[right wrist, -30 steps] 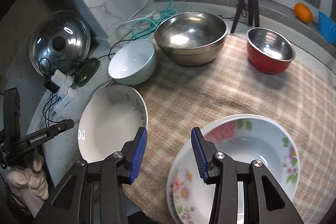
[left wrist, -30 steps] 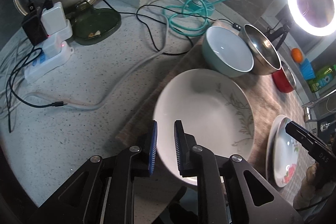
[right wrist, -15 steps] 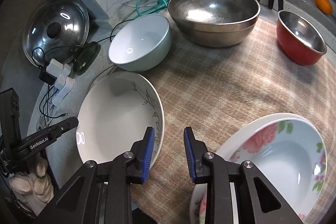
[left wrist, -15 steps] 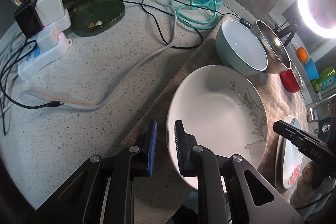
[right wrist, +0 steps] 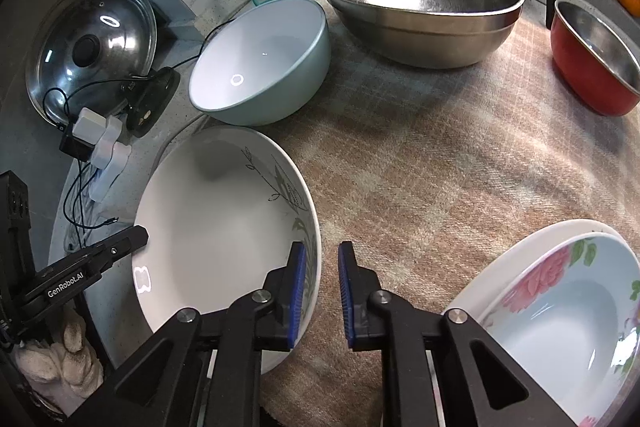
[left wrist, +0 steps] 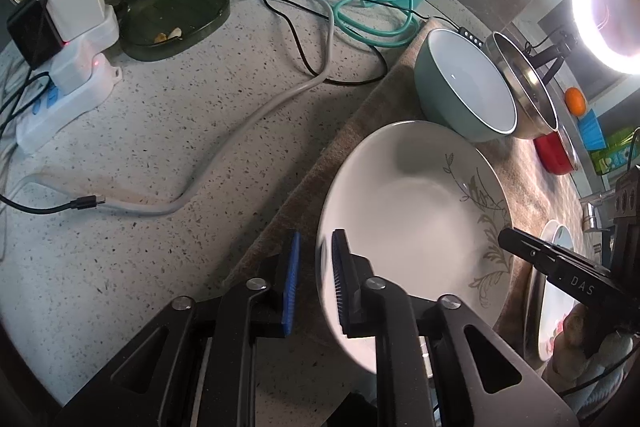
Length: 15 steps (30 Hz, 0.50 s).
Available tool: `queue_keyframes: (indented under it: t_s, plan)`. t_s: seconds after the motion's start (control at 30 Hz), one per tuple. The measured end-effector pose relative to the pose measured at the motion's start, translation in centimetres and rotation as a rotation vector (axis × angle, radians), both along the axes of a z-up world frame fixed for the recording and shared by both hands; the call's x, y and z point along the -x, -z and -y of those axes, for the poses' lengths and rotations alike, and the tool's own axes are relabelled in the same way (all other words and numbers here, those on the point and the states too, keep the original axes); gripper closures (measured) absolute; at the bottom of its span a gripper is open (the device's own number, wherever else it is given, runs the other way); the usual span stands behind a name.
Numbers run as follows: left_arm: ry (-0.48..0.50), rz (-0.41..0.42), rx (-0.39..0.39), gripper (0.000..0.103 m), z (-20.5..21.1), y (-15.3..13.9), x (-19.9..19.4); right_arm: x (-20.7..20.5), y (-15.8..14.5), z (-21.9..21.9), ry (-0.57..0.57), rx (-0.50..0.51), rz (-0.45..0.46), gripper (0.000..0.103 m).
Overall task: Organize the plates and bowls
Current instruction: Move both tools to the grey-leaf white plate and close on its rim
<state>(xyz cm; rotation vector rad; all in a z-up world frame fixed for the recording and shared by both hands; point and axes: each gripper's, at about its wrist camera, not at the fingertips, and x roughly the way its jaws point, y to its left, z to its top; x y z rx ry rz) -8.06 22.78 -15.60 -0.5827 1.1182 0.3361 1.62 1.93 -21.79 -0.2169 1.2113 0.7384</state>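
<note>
The white round plate with grey leaves (left wrist: 400, 219) lies at the left edge of the brown checked cloth (right wrist: 420, 167), just beside the pale green bowl (right wrist: 260, 67). The left gripper (left wrist: 316, 239) has just been closing its jaws. They are almost shut, pinching the plate's left rim. The right gripper (right wrist: 320, 247) has just been closing too, and pinches the right rim.

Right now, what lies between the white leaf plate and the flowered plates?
In the right wrist view, only bare checked cloth lies between the white leaf plate and the flowered plates, apart from the right gripper.
</note>
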Motion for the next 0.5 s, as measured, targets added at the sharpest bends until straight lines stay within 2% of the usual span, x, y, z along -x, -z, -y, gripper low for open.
queue_keyframes:
  t_s: [0.23,0.5]
  plan:
    - [0.017,-0.008,0.007,0.096,0.33,0.35,-0.57,-0.18,0.41,-0.21,-0.009,-0.004,-0.017,0.098]
    - [0.006,-0.009,0.009,0.096,0.42,0.34,-0.58,0.02,0.35,-0.43,-0.014,0.003,-0.009,0.098]
